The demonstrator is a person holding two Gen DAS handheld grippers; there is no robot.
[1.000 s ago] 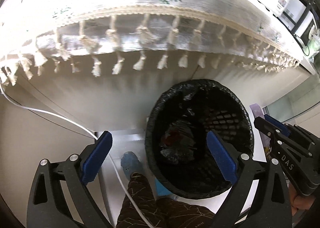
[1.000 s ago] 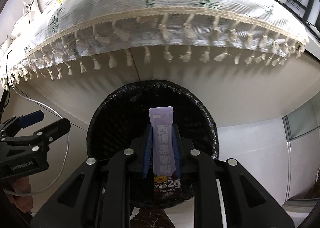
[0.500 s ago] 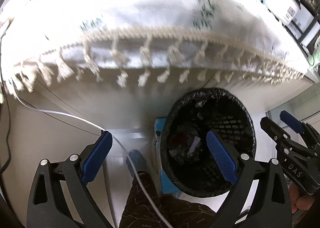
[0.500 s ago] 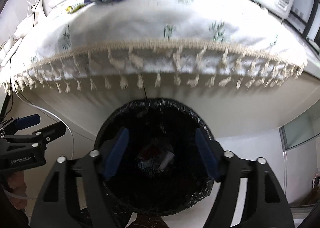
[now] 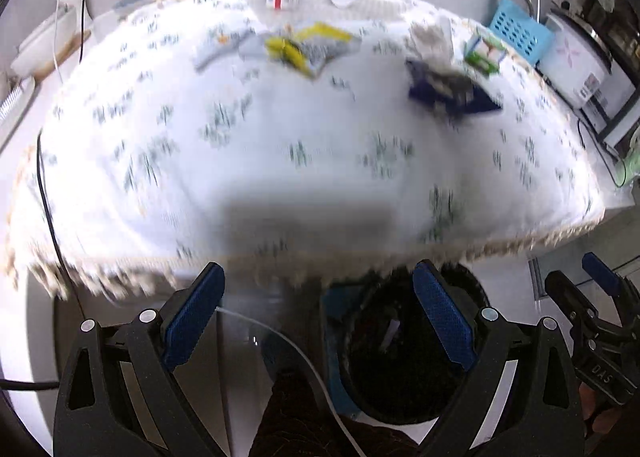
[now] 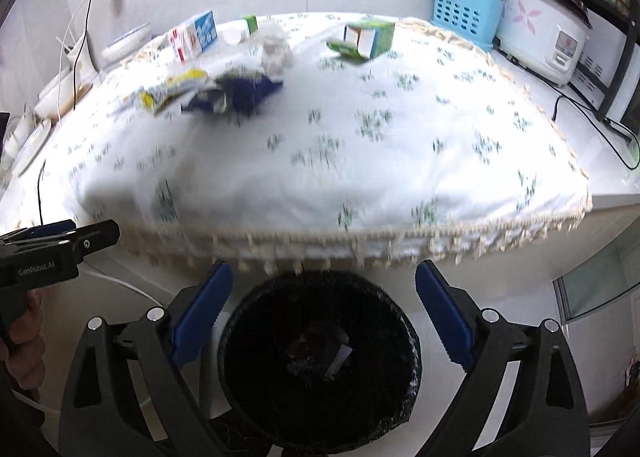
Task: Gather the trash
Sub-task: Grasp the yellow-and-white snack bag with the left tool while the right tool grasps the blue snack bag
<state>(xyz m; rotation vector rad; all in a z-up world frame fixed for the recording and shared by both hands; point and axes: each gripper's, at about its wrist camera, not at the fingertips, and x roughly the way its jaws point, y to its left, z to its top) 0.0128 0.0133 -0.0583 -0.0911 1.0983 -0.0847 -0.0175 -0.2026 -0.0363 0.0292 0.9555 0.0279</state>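
A black-lined wastebasket (image 6: 408, 369) stands on the floor below the table's fringed edge, with a pale sachet (image 6: 338, 363) lying inside among other trash. My right gripper (image 6: 324, 273) hangs above it, its jaws opening with nothing between them. My left gripper (image 5: 318, 277) is open and holds nothing, with the wastebasket (image 5: 360, 397) under its right finger. On the tablecloth lie a yellow wrapper (image 6: 176, 91), a dark blue wrapper (image 6: 240, 93), a crumpled tissue (image 6: 274, 47), a green carton (image 6: 366, 39) and a red and blue carton (image 6: 194, 37). Motion blurs both views.
A white floral tablecloth (image 6: 320, 177) with tassels covers the table. A blue basket (image 6: 464, 13) and a rice cooker (image 6: 548, 37) stand at the back right. White dishes and cables sit at the left. A person's leg (image 5: 304, 409) and a white cord are beside the wastebasket.
My right gripper opened and the purple sachet it held dropped into the wastebasket. Both grippers have risen, so the tabletop and its litter have come into view.
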